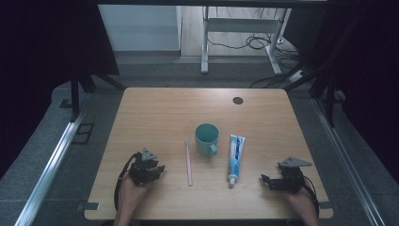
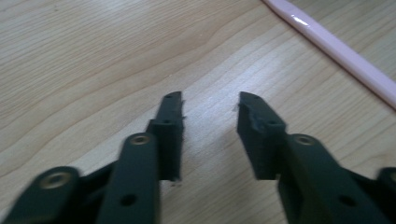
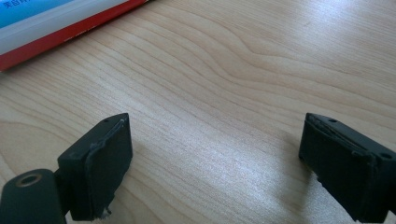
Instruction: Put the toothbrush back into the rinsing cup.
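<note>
Cup, toothbrush and toothpaste on table; both grippers empty

Cup (image 1: 206, 137), teal, stands upright near the middle of the wooden table (image 1: 155, 108), handle turned toward the person. Toothbrush (image 1: 189, 162), pink, lies flat just left of the cup, head pointing away from the person. Toothpaste (image 1: 235, 159) lies flat just right of the cup, cap end toward the person. None of the three touch.

Left gripper (image 1: 160, 169) rests low over the table at the near left, held in the person's left hand (image 1: 132, 190), well apart from the toothbrush. In the left gripper view its jaws stand partly apart with bare wood between them; the toothbrush (image 2: 336, 49) crosses the upper right corner.

Right gripper (image 1: 263, 180) rests at the near right, beside the toothpaste cap. In the right gripper view its jaws are spread wide over bare wood; the toothpaste (image 3: 56, 23) lies at the upper left.

A dark round spot (image 1: 237, 100) marks the far table edge.
</note>
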{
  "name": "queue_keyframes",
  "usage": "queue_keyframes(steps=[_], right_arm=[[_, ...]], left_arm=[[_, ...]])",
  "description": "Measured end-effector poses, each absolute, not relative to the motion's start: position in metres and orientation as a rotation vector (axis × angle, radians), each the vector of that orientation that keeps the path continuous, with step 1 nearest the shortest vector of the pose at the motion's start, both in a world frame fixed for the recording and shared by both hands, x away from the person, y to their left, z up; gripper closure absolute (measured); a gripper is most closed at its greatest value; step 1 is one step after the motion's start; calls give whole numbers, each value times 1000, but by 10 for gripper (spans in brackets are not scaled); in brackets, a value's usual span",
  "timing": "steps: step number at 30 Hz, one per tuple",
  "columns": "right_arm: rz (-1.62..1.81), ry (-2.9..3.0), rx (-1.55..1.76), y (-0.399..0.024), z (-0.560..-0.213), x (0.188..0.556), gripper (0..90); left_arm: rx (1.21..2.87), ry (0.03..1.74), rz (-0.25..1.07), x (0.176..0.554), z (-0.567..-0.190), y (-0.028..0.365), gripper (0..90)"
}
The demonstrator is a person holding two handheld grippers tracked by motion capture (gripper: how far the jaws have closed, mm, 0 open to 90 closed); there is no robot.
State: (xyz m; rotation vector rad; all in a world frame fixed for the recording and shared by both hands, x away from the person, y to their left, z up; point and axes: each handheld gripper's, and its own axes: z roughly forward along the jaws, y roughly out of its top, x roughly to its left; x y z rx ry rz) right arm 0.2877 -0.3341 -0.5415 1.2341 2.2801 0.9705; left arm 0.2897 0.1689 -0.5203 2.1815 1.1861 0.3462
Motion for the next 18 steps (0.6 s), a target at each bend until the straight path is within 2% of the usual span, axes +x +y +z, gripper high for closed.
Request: queue_keyframes(steps=[2,4,5,9,18], right_arm=[[970,2280,1234,-334,-542,288,94],[971,2280,1234,-334,-542,288,94],[971,2280,1235,-334,-542,288,94],[971,2280,1235,-334,-542,288,94],[971,2279,1236,-334,-542,288,94]], left_arm=[[2186,1172,315,290,-518,168,744],[2189,1165,303,291,-517,168,765],[2193,1162,296,291,-517,167,822],[2195,1149,266,292,-515,165,891],[2204,1117,247,298,-511,152,895]])
